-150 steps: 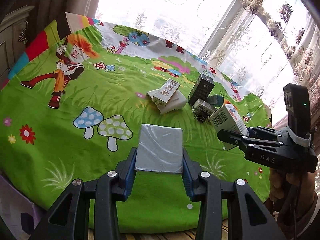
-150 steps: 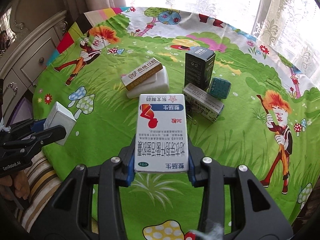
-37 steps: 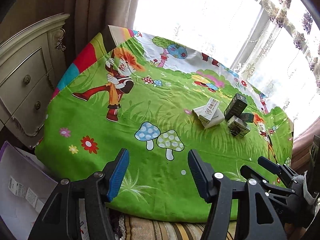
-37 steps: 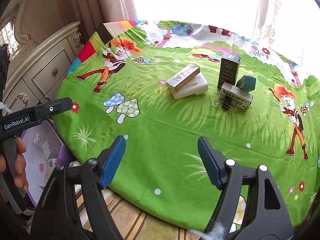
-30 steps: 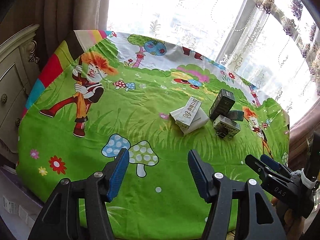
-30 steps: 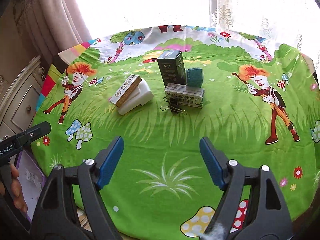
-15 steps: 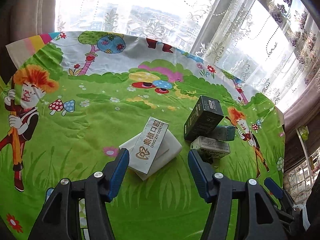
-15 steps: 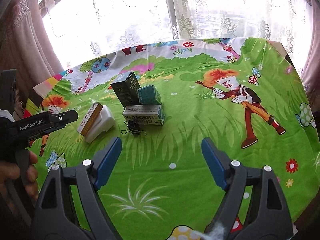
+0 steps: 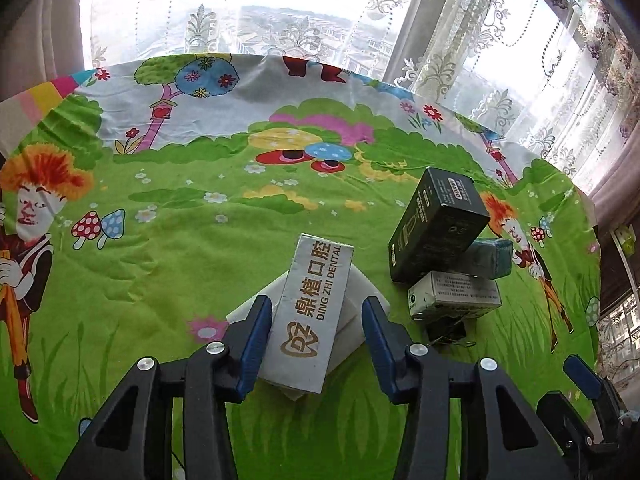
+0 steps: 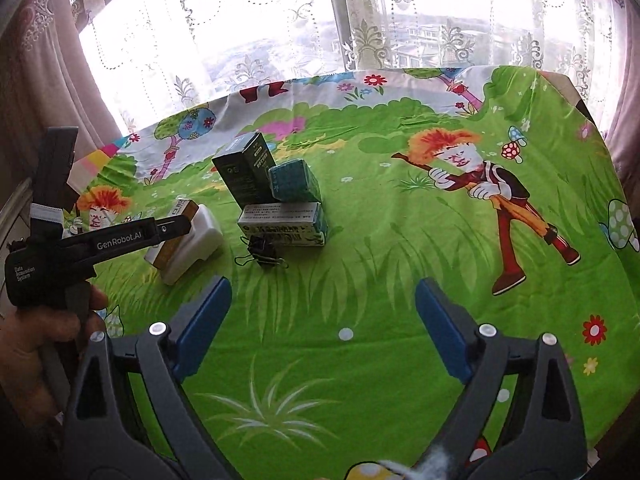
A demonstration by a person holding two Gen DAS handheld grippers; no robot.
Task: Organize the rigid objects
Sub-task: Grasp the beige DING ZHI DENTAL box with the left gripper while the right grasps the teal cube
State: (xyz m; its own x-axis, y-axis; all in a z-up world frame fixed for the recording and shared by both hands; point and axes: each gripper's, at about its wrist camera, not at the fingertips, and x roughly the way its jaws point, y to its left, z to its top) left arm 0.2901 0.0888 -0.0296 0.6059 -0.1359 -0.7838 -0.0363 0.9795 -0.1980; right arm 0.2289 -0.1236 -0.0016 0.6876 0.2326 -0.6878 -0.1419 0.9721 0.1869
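Observation:
My left gripper [image 9: 314, 330] is open, its jaws on either side of a long grey box marked DING ZHI DENTAL [image 9: 312, 312], not closed on it. That box lies on a white box [image 9: 356, 312]. To the right stand a black box [image 9: 436, 226], a teal box [image 9: 490, 258], a white-green box [image 9: 454, 296] and a black binder clip [image 9: 446, 330]. My right gripper [image 10: 322, 328] is open and empty above the green cloth, nearer than the pile. In the right wrist view the left gripper [image 10: 176, 228] reaches over the dental box [image 10: 180, 210].
A round table carries a bright cartoon cloth [image 10: 400, 280]. Lace curtains and a window [image 10: 280, 20] lie behind it. The right gripper shows at the lower right of the left wrist view [image 9: 580, 376].
Both grippers held boxes five seconds ago and are empty now. Over the last second the left gripper moved in to the dental box, and the right gripper swung to the right side of the pile.

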